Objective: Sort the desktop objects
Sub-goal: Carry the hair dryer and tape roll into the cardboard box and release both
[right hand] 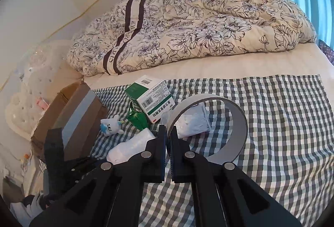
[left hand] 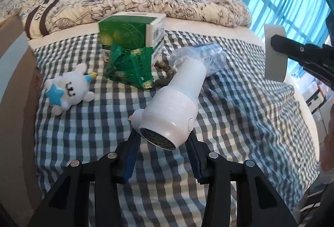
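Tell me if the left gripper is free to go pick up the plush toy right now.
Probably not. The left gripper is shut on the white device, so its fingers are occupied. The plush toy itself lies uncovered on the checked cloth, with nothing on top; the device would need setting down first.
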A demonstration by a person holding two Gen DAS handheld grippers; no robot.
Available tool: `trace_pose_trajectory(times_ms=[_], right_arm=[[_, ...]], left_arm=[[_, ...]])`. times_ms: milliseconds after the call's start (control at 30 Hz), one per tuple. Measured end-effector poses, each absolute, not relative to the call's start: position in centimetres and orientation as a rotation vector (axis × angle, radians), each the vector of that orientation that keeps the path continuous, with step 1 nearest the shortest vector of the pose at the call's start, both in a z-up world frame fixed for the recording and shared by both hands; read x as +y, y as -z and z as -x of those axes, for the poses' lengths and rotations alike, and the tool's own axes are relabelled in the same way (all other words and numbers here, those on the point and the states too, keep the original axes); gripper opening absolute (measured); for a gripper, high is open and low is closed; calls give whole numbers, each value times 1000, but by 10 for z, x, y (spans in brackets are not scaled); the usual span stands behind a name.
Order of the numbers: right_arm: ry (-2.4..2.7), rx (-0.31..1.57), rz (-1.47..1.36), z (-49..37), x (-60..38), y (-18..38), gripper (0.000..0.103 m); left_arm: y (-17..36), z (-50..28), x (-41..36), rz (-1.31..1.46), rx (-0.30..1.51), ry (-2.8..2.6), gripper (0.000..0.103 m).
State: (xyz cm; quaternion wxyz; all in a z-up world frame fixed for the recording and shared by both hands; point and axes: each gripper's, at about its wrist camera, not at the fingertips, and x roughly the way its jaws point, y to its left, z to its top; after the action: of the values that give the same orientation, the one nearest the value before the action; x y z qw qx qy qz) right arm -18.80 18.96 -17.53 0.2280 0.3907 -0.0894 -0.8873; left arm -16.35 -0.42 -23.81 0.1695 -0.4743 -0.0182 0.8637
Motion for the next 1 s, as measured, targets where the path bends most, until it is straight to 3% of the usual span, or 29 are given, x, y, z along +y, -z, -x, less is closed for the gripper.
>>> trace_pose_trajectory(times_ms=[600, 1000], right_arm=[[2411, -178, -863, 159, 138, 100, 3], [2264, -70, -705, 125, 32, 37, 3]], left_arm=[[128, 115, -71, 1116, -136, -2727, 45], [44, 77, -167, 974, -164, -3016, 45]])
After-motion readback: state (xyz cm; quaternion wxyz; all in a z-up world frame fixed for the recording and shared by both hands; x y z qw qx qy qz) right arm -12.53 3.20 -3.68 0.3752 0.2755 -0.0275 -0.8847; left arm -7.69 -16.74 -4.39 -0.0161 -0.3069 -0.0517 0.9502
